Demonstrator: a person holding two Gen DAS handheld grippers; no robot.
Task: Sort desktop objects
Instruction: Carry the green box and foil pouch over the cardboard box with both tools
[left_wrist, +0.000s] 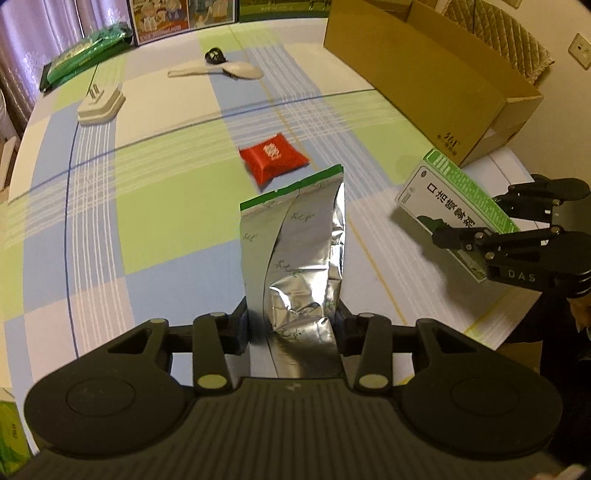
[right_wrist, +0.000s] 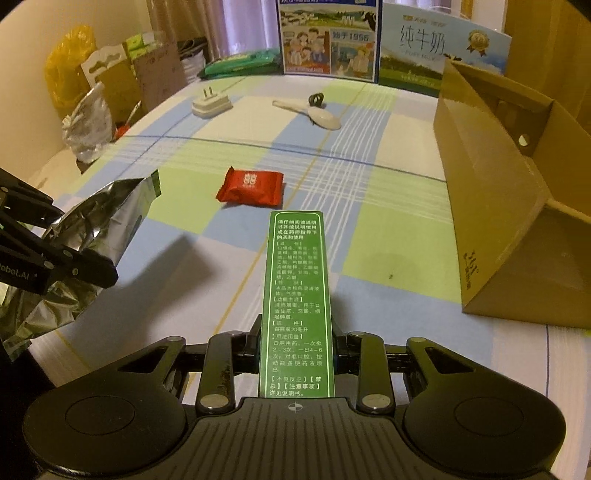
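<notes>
Left tool (left_wrist: 291, 325) clamping foil pouch (left_wrist: 295, 251), right tool (right_wrist: 295, 350) clamping green box (right_wrist: 297, 295)

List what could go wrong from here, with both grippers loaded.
1. The left gripper pinches only the bottom of the crinkled foil pouch; it could bend or slip.
2. The right gripper holds the green medicine box by one end; it might pivot.
3. Either load could snag the cardboard box wall.

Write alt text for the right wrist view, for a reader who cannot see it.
The right gripper clamps a green medicine box above a checked tablecloth. At left, the left gripper holds a silver foil pouch; a red snack packet lies ahead, a cardboard box at right.
</notes>
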